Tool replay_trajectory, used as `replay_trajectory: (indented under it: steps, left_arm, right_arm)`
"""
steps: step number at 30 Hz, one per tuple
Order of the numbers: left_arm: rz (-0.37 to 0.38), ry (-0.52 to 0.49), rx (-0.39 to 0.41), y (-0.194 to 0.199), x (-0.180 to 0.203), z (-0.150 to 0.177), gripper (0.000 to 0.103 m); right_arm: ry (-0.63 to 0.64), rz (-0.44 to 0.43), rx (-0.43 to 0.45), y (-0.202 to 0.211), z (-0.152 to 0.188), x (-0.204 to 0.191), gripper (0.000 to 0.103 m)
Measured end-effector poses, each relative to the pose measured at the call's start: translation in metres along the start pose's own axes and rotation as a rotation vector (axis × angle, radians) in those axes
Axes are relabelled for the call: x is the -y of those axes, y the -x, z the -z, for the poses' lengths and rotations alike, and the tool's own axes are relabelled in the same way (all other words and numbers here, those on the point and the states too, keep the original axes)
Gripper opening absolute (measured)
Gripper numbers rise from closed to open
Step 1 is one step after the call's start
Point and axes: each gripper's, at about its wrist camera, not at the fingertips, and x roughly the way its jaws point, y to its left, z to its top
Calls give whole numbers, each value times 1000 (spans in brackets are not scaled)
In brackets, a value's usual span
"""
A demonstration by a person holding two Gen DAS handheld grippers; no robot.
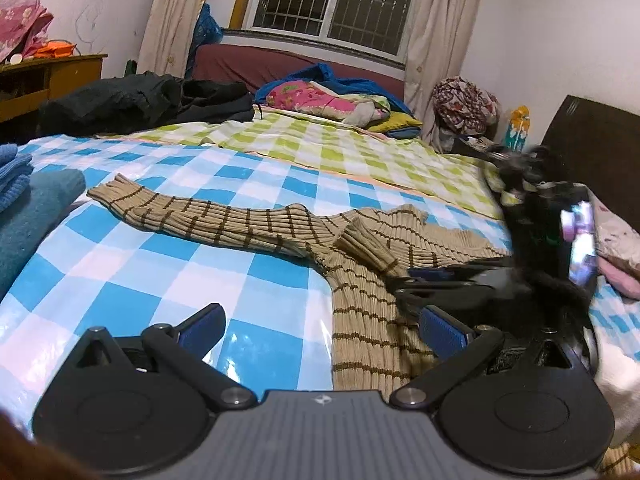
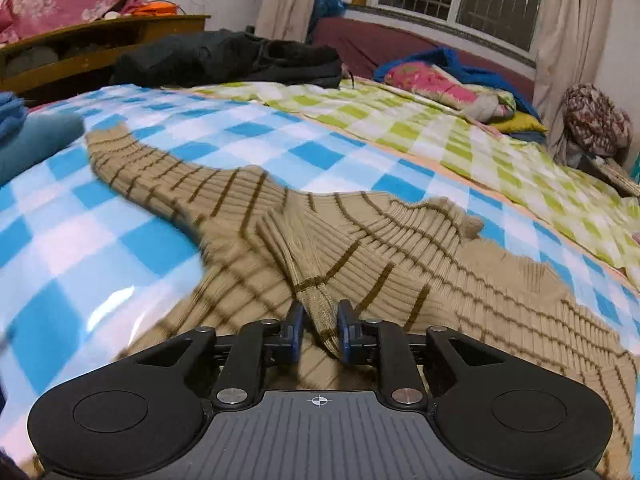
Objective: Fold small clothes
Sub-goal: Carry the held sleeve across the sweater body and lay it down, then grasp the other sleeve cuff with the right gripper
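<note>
Black left gripper [image 1: 322, 328] and right gripper [image 2: 318, 334]: blue ribbed pads [image 1: 444, 327], silver screws [image 2: 403, 395], round discs, grey ridged plate with crosshair mark.

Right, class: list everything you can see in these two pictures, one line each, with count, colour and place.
sweater: one, tan with brown stripes, spread on the blue sheet
sheet: one, blue and white check, near side of bed
green sheet: one, green and white check, far side
dark clothes: one heap, black, far left of bed
blue knitwear: folded pile, left edge
window: one, barred, back wall
left gripper: open, above sheet and sweater
right gripper: shut on a sweater fold
</note>
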Motion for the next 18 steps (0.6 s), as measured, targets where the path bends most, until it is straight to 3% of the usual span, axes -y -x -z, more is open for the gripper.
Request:
replay_trajectory:
  steps: [1,3,7,10,12,15,18]
  left_arm:
    - [-2,-8,-1,-1,1,1,103]
    - [-4,-17,-8,-4,2,3,103]
    - [-8,-25,-6,-9,7,5,103]
    - [-20,-45,6,-16,17,1,103]
    - [-23,-55,19,-21,26,-3,103]
    - [-4,-89,42,-32,43,-8,103]
    - [1,-112,51,-54,63,-15,103]
  right_arm:
    - [-3,-2,23,9,2,4,28]
    - [-65,5,52,25,5,22,29]
    - [-233,123,84,55,27,85,29]
    - [-335,263,32,52,46,134,30]
    - [-370,297,-9,42,58,158,28]
    - [-389,367,-68,32,71,180,20]
    - [-360,446,-78,35,79,191,20]
